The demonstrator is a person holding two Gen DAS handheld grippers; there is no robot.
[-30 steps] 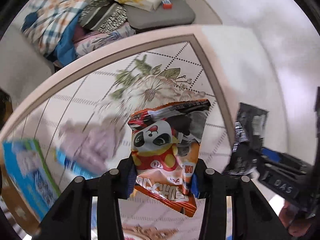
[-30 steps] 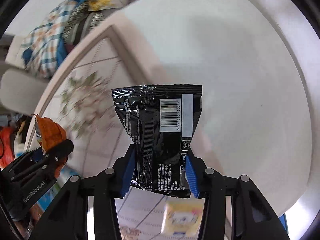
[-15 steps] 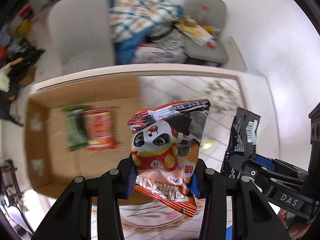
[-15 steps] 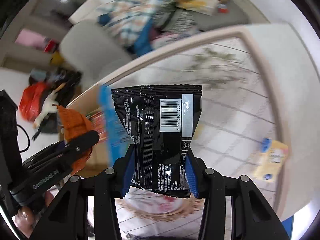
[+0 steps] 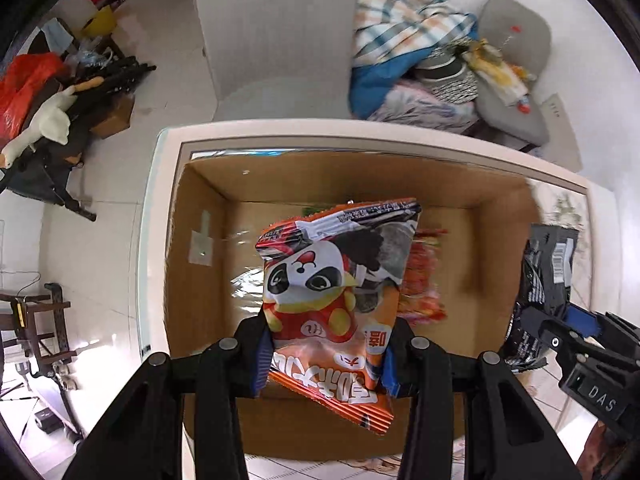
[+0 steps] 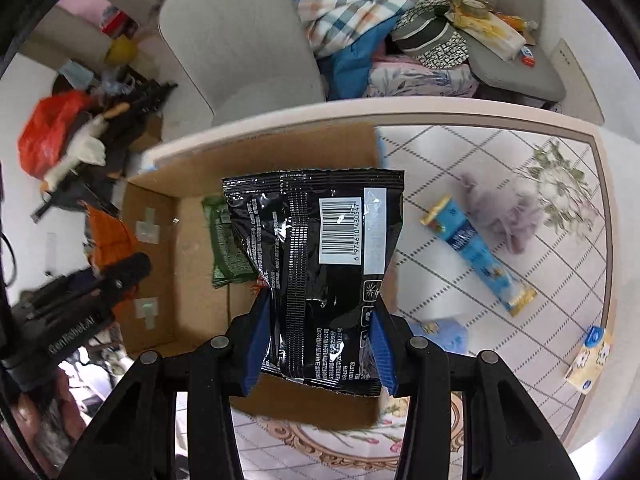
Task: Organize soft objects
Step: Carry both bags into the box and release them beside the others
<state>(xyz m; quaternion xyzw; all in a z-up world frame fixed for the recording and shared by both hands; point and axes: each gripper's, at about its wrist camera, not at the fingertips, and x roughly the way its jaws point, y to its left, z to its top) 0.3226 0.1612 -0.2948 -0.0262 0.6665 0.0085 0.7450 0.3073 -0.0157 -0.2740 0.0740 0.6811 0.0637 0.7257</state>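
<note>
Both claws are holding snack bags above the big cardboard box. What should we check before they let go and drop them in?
1. Left gripper pinches the orange panda bag firmly: ok.
2. Right gripper pinches the black bag firmly: ok.
3. Panda bag hangs over the open cardboard box: ok.
4. Black bag hangs inside the box's edges: cannot tell; the right wrist view shows it near the box's right-hand side.
5. Room left in the box: ok; a green packet and a red packet lie inside, with bare cardboard around them.
6. The two grippers are clear of each other: ok; they stand side by side, apart.
</note>
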